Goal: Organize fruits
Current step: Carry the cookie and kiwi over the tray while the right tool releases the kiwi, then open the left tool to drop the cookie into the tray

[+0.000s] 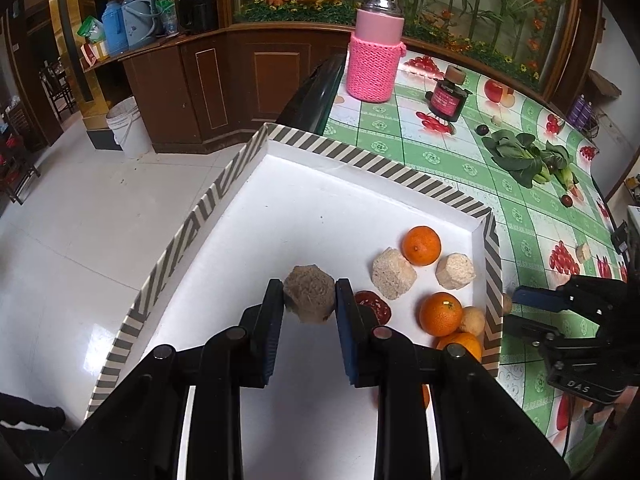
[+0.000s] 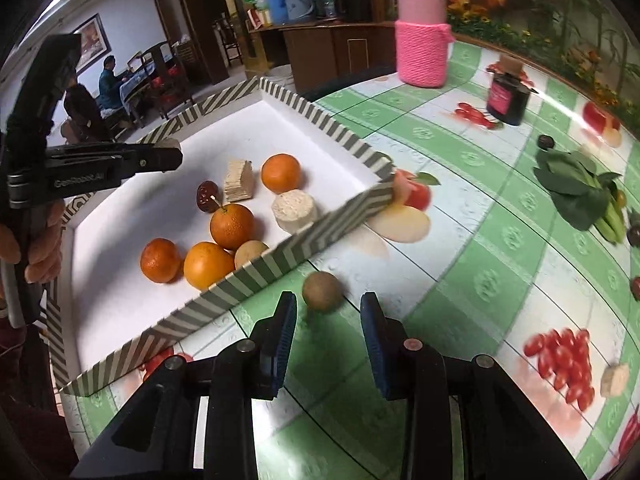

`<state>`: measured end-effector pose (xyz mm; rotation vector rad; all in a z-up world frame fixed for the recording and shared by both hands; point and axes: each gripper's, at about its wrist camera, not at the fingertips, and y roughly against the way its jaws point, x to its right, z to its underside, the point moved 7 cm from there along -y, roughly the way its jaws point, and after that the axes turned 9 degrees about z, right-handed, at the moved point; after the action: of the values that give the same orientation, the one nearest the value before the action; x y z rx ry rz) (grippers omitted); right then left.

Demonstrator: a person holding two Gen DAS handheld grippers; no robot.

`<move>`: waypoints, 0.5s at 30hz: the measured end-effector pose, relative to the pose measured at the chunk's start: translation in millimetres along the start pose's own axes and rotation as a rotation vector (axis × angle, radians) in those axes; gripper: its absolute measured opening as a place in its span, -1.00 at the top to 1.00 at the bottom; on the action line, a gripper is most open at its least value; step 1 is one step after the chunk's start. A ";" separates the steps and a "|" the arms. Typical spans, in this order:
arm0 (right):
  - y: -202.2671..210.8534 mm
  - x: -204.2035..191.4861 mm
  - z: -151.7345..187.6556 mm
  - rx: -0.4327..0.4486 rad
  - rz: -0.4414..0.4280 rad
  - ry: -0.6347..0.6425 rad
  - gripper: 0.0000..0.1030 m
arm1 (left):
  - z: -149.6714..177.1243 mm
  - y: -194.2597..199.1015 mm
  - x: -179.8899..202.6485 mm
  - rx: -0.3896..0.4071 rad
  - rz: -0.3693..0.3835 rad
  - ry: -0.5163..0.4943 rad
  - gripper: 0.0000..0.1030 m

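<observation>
A white tray with a striped rim [image 1: 362,158] [image 2: 280,258] holds several oranges [image 1: 421,245] [image 2: 232,226], two beige chunks [image 1: 394,274] [image 2: 294,210], a dark red fruit [image 1: 374,304] [image 2: 208,196] and a small tan fruit [image 2: 251,254]. Over the tray floor, my left gripper [image 1: 309,286] is shut on a grey-brown chunk [image 1: 309,302]. On the tablecloth just outside the tray's near rim lies a small brown round fruit [image 2: 322,291]. My right gripper [image 2: 328,297] [image 1: 516,312] is open around that fruit, with a gap on each side.
A bottle in a pink knitted sleeve [image 1: 374,64] [image 2: 423,46] and a dark jar [image 1: 446,98] [image 2: 507,96] stand at the back. Leafy greens [image 1: 528,156] [image 2: 580,188], small dark fruits and a beige chunk [image 2: 616,380] lie to the right. The tray's left side overhangs the floor.
</observation>
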<state>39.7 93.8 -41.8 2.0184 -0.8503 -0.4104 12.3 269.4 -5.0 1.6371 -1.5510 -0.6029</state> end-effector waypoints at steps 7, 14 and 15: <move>-0.1 -3.5 0.0 -0.008 0.011 0.007 0.56 | 3.9 -2.6 -7.4 -0.010 -0.005 0.013 0.55; 29.8 -9.1 -43.6 0.078 -0.026 -0.009 0.57 | -1.6 -4.4 -8.9 -0.002 -0.007 0.014 0.55; 27.9 -14.1 -50.4 0.081 -0.029 0.002 0.57 | -1.6 -5.5 -9.4 -0.004 -0.009 0.013 0.55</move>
<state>47.0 123.7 9.0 2.1081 -0.8492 -0.3962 15.5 278.6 -10.1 1.6428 -1.5331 -0.5981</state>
